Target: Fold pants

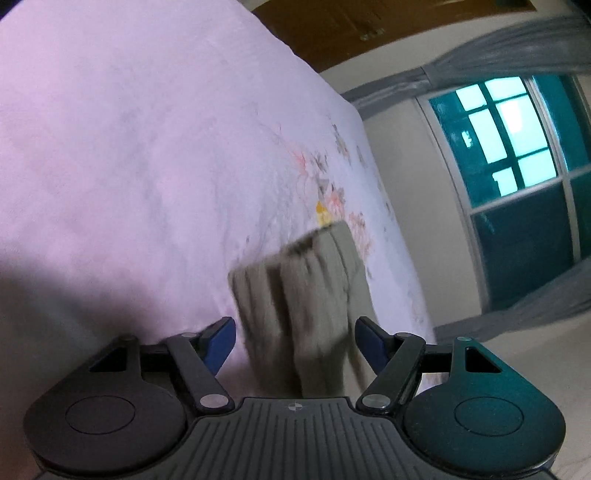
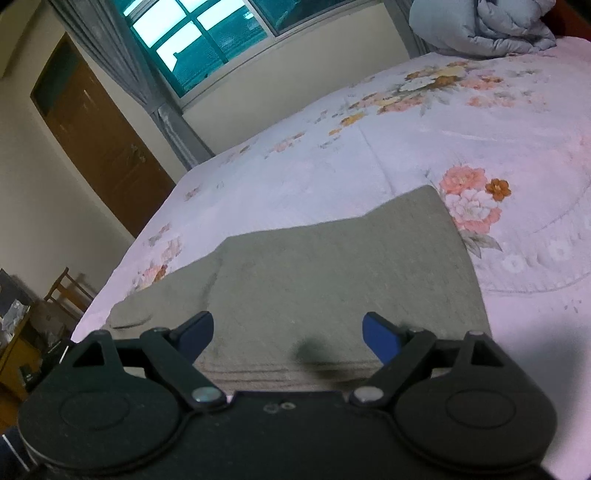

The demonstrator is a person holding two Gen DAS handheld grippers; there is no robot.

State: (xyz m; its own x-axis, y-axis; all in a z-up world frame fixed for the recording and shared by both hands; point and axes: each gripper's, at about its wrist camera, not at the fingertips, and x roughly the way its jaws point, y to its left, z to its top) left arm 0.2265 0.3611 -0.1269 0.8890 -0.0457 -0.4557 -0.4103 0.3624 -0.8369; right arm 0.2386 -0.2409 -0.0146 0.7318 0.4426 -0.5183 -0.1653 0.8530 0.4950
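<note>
right wrist view: folded olive pants (image 2: pixel 332 273) lie on the floral bed (image 2: pixel 406 147); right gripper (image 2: pixel 288 334) and left gripper (image 1: pixel 295 341) gape empty.

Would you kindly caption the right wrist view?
Open right gripper hovers over folded olive pants on a floral bedsheet.

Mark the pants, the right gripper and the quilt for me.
pants (image 2: pixel 332 266): right wrist view, flat top layer of the folded stack.
right gripper (image 2: pixel 288 334): right wrist view, midway between its open blue fingertips.
quilt (image 2: pixel 480 26): right wrist view, middle of the bundled grey heap.
</note>
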